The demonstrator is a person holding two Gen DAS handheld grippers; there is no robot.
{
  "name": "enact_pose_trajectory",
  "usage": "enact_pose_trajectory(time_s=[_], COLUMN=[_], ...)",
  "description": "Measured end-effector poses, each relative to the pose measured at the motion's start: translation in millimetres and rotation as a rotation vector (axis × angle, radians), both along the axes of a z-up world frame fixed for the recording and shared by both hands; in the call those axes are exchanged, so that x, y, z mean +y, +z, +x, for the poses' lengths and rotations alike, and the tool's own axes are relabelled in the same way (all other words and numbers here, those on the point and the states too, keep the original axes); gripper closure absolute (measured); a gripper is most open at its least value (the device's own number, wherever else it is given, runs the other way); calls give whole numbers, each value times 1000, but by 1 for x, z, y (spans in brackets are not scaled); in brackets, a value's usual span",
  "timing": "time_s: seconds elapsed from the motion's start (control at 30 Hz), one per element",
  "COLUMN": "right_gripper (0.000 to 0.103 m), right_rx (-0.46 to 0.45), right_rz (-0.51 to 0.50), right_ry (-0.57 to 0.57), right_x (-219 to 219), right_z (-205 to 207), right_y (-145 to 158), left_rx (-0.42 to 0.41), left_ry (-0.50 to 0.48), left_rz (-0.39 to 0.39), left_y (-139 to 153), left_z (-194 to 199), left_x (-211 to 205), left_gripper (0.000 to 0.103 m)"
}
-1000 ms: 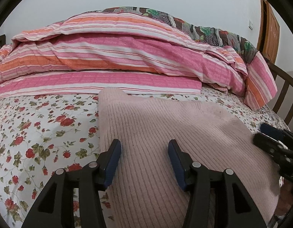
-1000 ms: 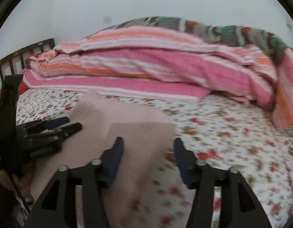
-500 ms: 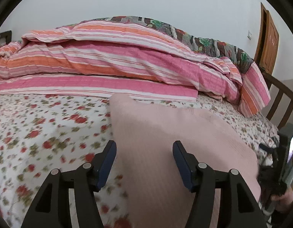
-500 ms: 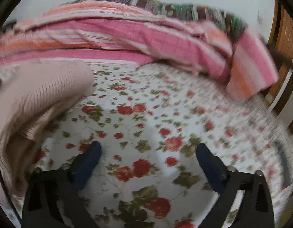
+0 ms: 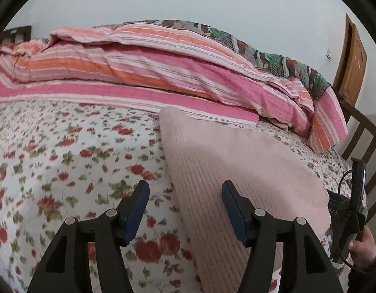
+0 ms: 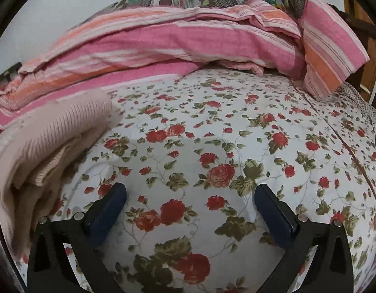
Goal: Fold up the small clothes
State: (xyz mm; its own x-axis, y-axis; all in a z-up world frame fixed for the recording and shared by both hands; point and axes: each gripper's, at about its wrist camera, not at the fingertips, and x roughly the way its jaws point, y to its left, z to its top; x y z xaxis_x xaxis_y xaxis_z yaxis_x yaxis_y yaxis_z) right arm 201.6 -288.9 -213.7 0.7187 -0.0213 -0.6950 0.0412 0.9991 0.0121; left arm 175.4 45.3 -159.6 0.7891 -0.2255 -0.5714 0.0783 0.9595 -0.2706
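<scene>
Both tongs stand released over a bed: the left tongs hang with jaws apart above the near left edge of a folded pink knit garment, gripping nothing, while the right tongs, jaws having just swung out to their widest with nothing between them, hover over bare floral bedsheet to the garment's right. The garment lies on the sheet in front of a heaped striped quilt, one far corner just touching the quilt's pink border. It is a soft, ribbed, pale pink knit, smooth on top; from the right wrist view its side shows several loose layers, the lower ones bulging out unevenly beneath the top fold. The risk from here appears to lie in those slack layers: a pinch that catches only the top ply would likely drag the stack open, and a grab at the left edge could snag the sheet with it. A person's hand shows at far right.
</scene>
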Motion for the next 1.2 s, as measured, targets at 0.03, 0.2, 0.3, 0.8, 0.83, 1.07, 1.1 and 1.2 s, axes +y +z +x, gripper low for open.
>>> enact_pose_trajectory(time_s=[0.03,0.2,0.3,0.8,0.83,1.07,1.1,1.2], right_gripper=[0,0,0,0,0,0,0,0], right_rx=[3,5,6,8,9,10,10,11], right_rz=[-11,-31,-31,-28,-27,-27,-27,-26], right_ry=[-2,-4,-4,-3,-3,-3,-3,-2], right_x=[2,3,2,2,2,3,3,3], right_z=[0,0,-1,0,0,0,0,0], right_y=[0,0,0,0,0,0,0,0], left_rx=[1,2,7,-23,-24,-12,-12,-18], left_ry=[8,21,23,26,22,18,13,-13], left_rz=[-4,34,14,-26,-34,-27,-31,-44], left_y=[0,0,1,7,6,6,5,4], left_z=[-3,-12,-18,-29,-29,-27,-27,-29], left_x=[2,1,1,10,10,10,11,10], left_gripper=[43,43,43,43,43,43,43,43])
